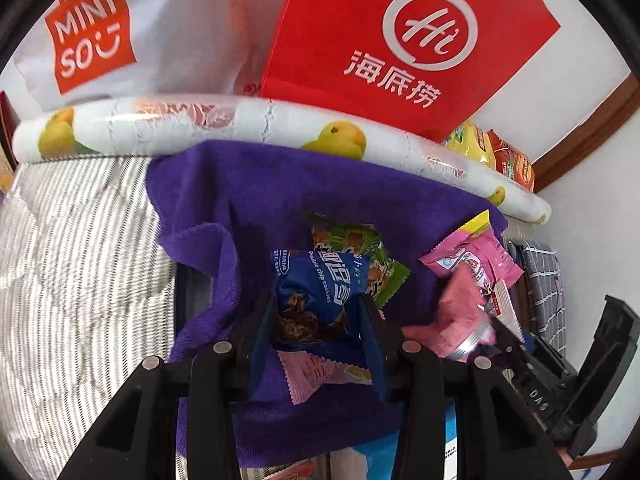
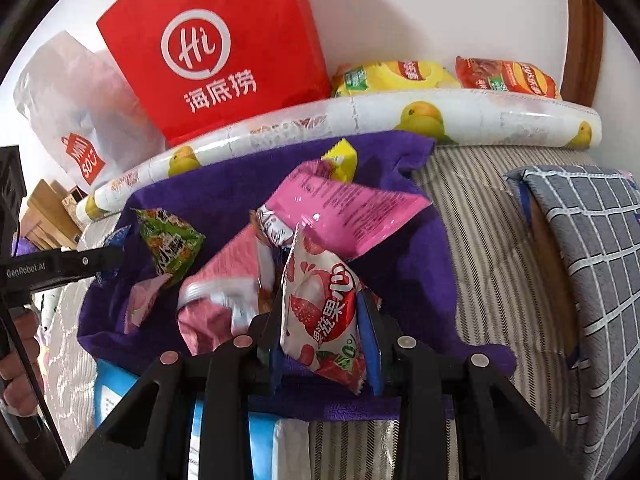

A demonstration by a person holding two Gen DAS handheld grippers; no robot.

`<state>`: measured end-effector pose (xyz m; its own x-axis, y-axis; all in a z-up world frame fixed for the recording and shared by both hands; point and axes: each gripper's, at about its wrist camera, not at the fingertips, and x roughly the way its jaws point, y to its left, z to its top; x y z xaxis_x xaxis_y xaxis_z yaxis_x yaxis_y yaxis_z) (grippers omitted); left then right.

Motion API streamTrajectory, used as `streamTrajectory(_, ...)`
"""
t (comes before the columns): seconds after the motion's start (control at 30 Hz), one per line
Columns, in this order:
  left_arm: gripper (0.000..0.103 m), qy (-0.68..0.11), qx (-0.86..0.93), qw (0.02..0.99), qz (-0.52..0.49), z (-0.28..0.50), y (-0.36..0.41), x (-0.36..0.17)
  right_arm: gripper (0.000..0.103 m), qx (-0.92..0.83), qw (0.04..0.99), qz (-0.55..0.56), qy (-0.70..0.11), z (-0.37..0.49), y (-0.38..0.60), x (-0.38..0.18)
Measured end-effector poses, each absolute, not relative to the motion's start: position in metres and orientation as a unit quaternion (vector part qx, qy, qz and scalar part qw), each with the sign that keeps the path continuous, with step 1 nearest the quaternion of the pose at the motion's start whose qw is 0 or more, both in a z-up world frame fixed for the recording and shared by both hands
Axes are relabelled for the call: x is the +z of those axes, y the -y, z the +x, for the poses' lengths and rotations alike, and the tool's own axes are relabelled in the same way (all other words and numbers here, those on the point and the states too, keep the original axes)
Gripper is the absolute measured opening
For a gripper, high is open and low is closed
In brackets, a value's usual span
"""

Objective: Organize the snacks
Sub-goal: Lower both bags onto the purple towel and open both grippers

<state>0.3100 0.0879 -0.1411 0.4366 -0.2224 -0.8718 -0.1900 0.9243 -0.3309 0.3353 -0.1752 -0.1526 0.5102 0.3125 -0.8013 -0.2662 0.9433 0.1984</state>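
Note:
My left gripper is shut on a blue chocolate chip cookie packet above a purple towel. A green snack packet lies just beyond it, and a small pink packet lies under the jaws. My right gripper is shut on a white and red strawberry snack packet over the same purple towel. Pink packets are piled ahead of it, with a green packet to the left. The left gripper also shows in the right wrist view.
A red paper bag and a white Miniso bag stand at the back behind a fruit-print roll. Yellow and red chip bags lie behind the roll. A grey checked cushion sits at the right on the striped cover.

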Motion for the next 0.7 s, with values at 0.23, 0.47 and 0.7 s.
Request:
streamTrajectory(0.23,0.04,-0.535,-0.024,0.82,-0.203,0.316,-0.085,-0.152,0.036,0.155,0.875,-0.009,-0.459,0.331,0.169,-0.152)
streamTrajectory(0.47,0.053,-0.535,-0.037,0.816,-0.214,0.317,-0.081,-0.153,0.064,0.158,0.886,-0.024,-0.435,0.318,0.173,-0.13)
streamTrajectory(0.7,0.062,-0.53,-0.041,0.817,-0.223,0.298,-0.083,-0.137,0.07,0.161,0.898,-0.015,-0.408,0.29,0.175,-0.102)
